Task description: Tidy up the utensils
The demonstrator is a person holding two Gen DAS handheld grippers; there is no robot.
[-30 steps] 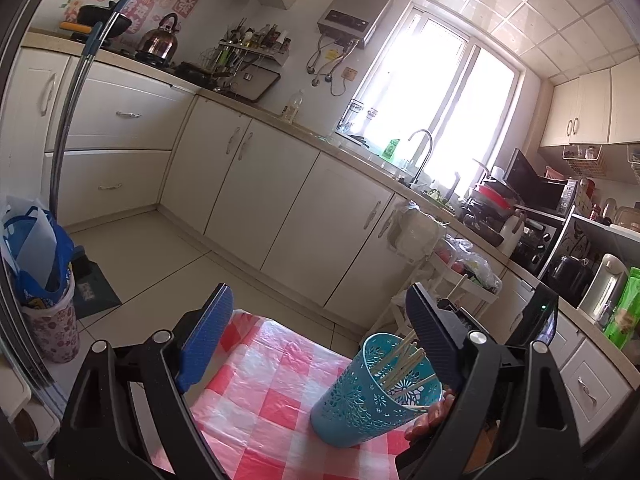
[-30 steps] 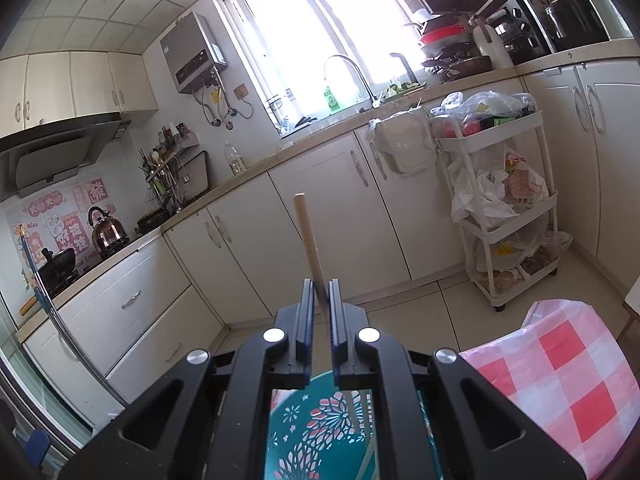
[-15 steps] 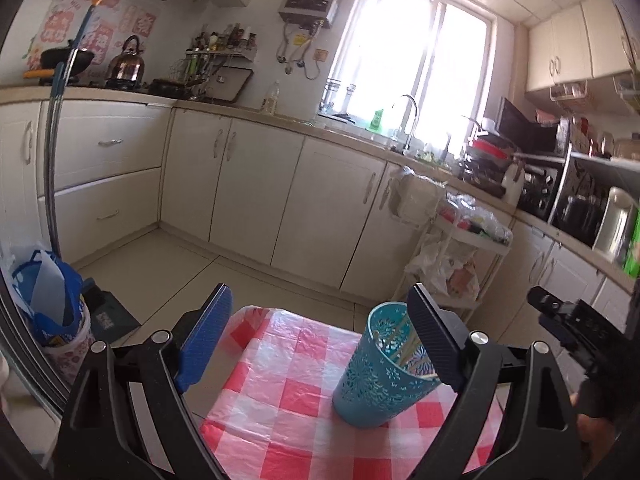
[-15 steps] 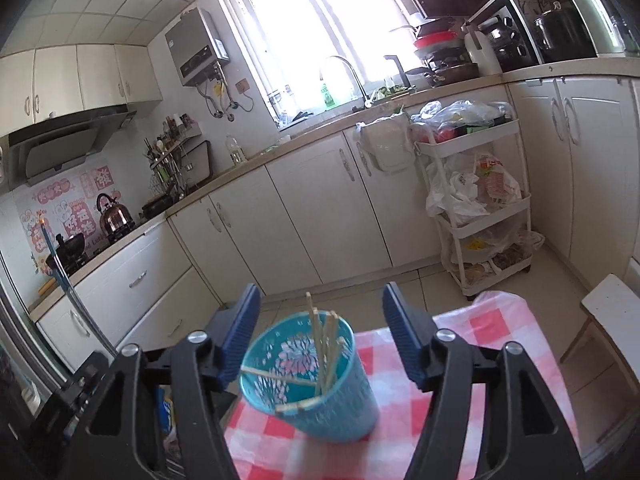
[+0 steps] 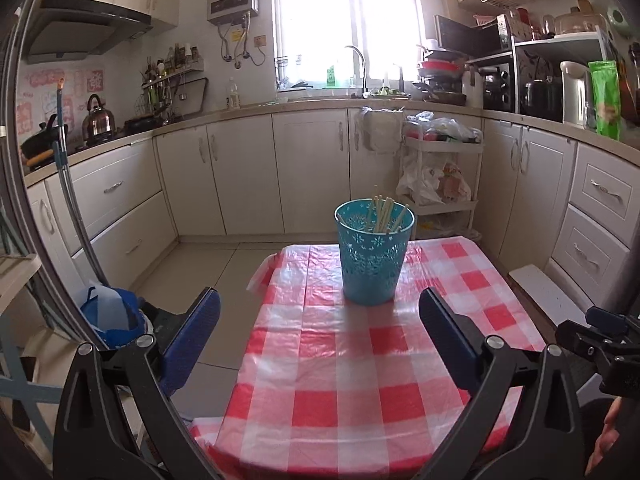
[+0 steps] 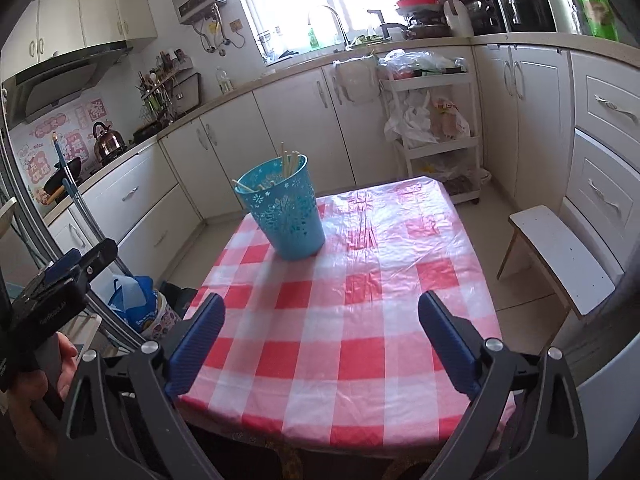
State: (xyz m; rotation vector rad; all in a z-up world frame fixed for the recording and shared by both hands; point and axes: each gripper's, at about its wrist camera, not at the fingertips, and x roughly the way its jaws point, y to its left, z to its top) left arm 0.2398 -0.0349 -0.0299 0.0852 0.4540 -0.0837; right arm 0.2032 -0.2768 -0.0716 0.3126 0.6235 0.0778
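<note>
A teal perforated cup (image 5: 373, 258) stands upright on the far part of the red-and-white checked tablecloth (image 5: 360, 380). Several wooden chopsticks (image 5: 382, 214) stand in it. The cup also shows in the right wrist view (image 6: 282, 210) with the chopsticks (image 6: 288, 162) inside. My left gripper (image 5: 320, 336) is open and empty, low over the table's near side. My right gripper (image 6: 322, 342) is open and empty, also back from the cup. The right gripper's body shows at the right edge of the left wrist view (image 5: 600, 344).
A white stool (image 6: 558, 258) stands right of the table. A white cart with bags (image 5: 438, 176) stands behind the table by the cabinets. A blue bag (image 5: 110, 320) and a mop handle (image 5: 74, 200) are on the floor to the left.
My right gripper has opened and let a chopstick into the cup. Both grippers have pulled back from the cup to the table's near side.
</note>
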